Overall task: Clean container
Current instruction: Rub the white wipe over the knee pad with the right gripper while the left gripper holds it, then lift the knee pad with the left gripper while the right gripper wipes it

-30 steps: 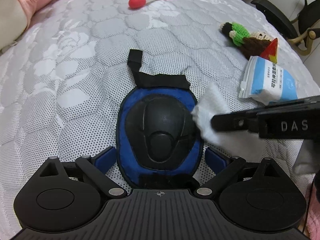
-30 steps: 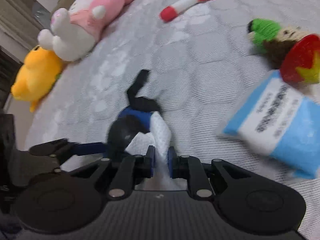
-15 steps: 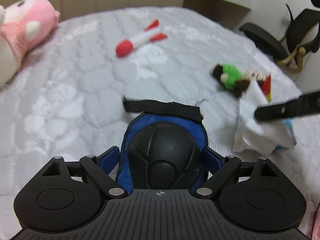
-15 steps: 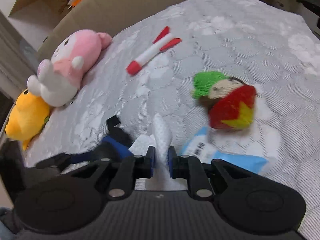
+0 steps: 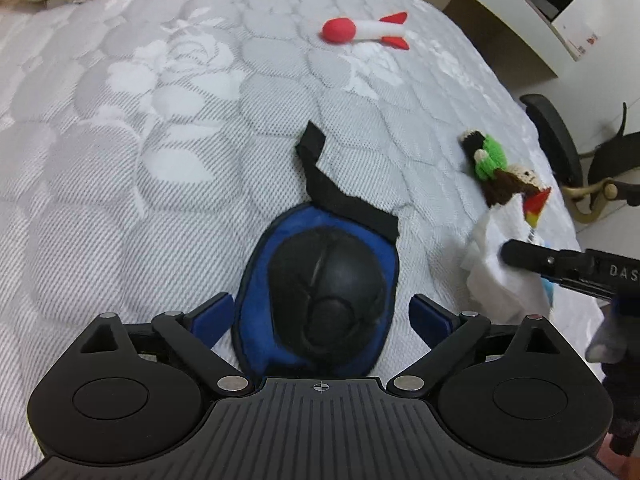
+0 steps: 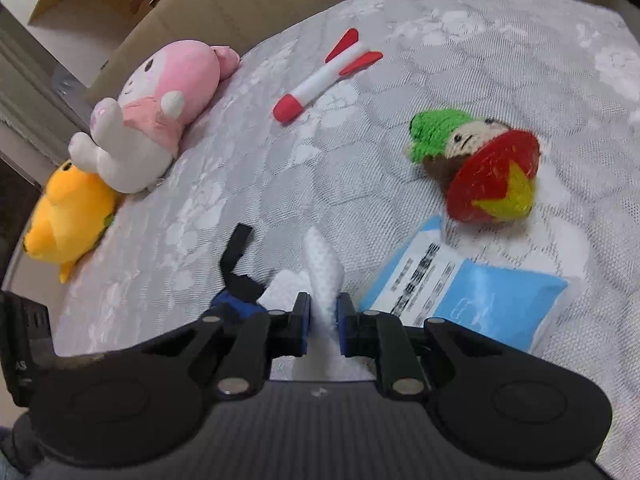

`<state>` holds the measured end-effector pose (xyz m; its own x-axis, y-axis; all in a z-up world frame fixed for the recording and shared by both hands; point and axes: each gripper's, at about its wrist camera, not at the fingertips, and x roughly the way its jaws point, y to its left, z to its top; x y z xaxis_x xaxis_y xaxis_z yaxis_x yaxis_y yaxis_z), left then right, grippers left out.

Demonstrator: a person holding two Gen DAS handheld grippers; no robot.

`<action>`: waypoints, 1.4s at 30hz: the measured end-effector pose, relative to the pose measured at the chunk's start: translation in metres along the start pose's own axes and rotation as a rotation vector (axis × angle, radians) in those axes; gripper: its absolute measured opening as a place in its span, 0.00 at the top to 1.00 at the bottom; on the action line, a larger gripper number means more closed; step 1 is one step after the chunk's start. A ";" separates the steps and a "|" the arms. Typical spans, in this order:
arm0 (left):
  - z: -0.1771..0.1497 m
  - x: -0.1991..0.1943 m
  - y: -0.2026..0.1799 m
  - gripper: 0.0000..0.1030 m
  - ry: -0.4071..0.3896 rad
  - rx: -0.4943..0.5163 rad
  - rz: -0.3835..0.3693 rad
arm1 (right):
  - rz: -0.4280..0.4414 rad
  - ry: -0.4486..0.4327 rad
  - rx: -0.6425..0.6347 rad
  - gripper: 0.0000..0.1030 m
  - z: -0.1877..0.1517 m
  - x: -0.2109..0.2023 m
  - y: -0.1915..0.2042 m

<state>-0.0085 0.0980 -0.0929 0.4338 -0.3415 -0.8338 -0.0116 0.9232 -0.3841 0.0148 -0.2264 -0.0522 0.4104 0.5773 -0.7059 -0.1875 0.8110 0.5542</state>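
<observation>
A blue pad with a black dome cap and a black strap lies on the grey mattress. My left gripper is spread wide, a blue finger on each side of the pad, apart from it. My right gripper is shut on a white wipe. In the left wrist view the right gripper holds the wipe to the right of the pad, clear of it. The pad's edge shows in the right wrist view.
A blue-and-white wipe pack lies right of the pad. A crochet doll with a strawberry, a red-and-white toy rocket, a pink plush and a yellow plush lie around the mattress. An office chair stands past the right edge.
The right gripper has carried the wipe off the pad's right edge, out to the right beside the wipe pack. The left gripper's view tilted up, then back down over the pad.
</observation>
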 end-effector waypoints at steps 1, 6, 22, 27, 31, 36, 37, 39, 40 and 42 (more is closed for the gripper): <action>-0.002 0.001 0.003 0.05 0.016 -0.017 -0.007 | 0.038 0.011 0.022 0.84 -0.001 0.000 0.000; -0.001 0.019 -0.004 0.00 0.055 0.003 0.014 | 0.200 0.055 0.085 0.84 0.007 0.024 0.015; 0.003 0.021 -0.006 0.00 0.106 0.018 -0.028 | 0.132 0.070 -0.175 0.90 -0.012 0.060 0.053; 0.014 0.033 -0.016 0.00 0.050 -0.012 -0.029 | 0.217 0.087 0.060 0.90 0.007 0.047 0.020; 0.013 0.040 -0.047 0.09 -0.053 0.211 0.083 | 0.155 -0.028 0.065 0.90 0.016 0.009 0.004; -0.009 0.037 -0.099 0.17 -0.261 0.695 0.303 | 0.057 -0.154 0.042 0.90 0.023 -0.020 -0.009; -0.016 0.039 -0.108 0.17 -0.293 0.792 0.345 | 0.047 -0.158 0.049 0.90 0.024 -0.021 -0.012; -0.030 0.044 -0.125 0.16 -0.357 0.985 0.429 | 0.061 -0.152 0.074 0.90 0.025 -0.017 -0.015; -0.037 0.046 -0.134 0.16 -0.389 1.081 0.471 | 0.079 -0.145 0.077 0.90 0.025 -0.016 -0.013; -0.048 0.051 -0.143 0.16 -0.373 1.158 0.462 | 0.115 -0.132 0.082 0.90 0.025 -0.013 -0.010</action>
<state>-0.0277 -0.0598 -0.0992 0.8236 -0.0567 -0.5643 0.4718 0.6205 0.6264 0.0341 -0.2445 -0.0373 0.5049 0.6441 -0.5746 -0.1688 0.7265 0.6661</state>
